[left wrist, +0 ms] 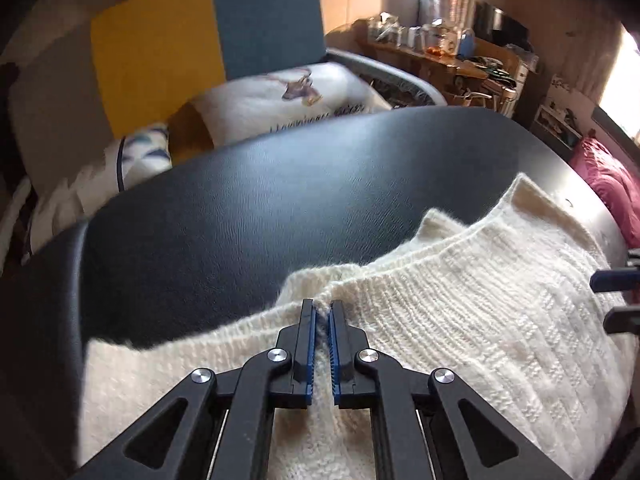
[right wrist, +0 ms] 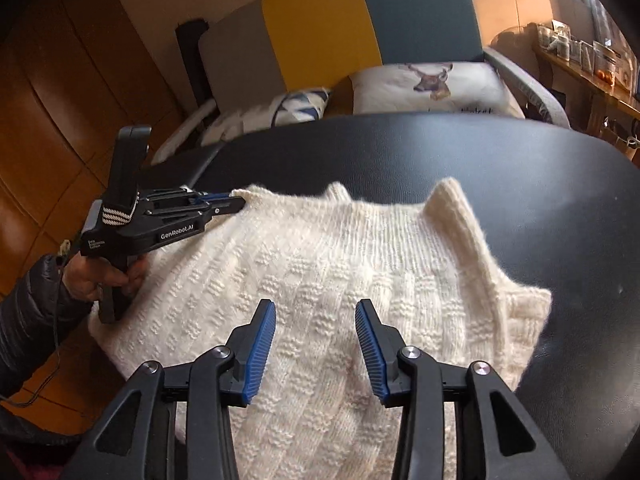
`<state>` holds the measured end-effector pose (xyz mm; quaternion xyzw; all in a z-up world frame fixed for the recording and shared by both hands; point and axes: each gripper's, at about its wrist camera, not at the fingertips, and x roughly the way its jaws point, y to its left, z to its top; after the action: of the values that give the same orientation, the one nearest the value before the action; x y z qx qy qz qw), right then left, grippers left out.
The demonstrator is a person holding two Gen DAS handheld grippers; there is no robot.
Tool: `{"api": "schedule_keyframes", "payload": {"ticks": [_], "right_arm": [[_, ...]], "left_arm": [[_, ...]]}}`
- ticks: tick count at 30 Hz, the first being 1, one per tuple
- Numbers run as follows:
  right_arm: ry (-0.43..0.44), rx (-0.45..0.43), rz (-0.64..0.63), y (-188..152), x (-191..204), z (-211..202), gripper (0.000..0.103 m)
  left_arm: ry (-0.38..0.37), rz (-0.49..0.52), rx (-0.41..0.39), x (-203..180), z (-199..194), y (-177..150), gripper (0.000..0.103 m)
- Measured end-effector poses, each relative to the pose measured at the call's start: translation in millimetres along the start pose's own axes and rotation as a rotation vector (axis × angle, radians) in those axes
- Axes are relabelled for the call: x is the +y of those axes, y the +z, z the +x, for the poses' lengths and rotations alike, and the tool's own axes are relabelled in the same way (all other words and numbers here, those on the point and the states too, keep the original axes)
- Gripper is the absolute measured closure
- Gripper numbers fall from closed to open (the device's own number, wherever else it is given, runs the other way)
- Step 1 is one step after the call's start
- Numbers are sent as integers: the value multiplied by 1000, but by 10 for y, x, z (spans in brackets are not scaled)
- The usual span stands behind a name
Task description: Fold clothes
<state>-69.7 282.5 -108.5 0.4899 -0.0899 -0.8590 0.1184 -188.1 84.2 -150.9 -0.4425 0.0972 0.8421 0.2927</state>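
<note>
Desk: dark, leather-like top, fills the middle of both views. Sofa behind it, upper frame.

Sweater: cream knit, lies on the desk's near part, centre to lower frame in the right view; ribbed edges stick up along its far side.

Left gripper: jaws clenched on the sweater's edge at a seam, lower centre of the left view.

Right gripper: jaws released, hanging over the knit, grasping nothing.

Judgement: fold in progress. Keep the left pinch firm, take a matching edge with the right, lift evenly so the knit doesn't stretch.
</note>
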Motion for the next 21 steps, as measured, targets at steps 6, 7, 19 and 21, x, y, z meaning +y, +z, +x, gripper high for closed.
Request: {"api": "schedule_keyframes", "payload": {"ticks": [6,7,19,21], "right_arm": [[10,-32,36,-147,-47,91,61],[19,-36,44,-158,-60,76,61],[290,-82,223,-874,-883,-1102,52],[316,-43,241,-1104,-992,-1129,51]], "left_arm": [[-64,-92,15,106,12,57,92],[-68,-113,6,137,-41,79,90],[-126,-106,-149,-382,-905,8,52],[-183,-45,-106,-724,-823,-40,52]]}}
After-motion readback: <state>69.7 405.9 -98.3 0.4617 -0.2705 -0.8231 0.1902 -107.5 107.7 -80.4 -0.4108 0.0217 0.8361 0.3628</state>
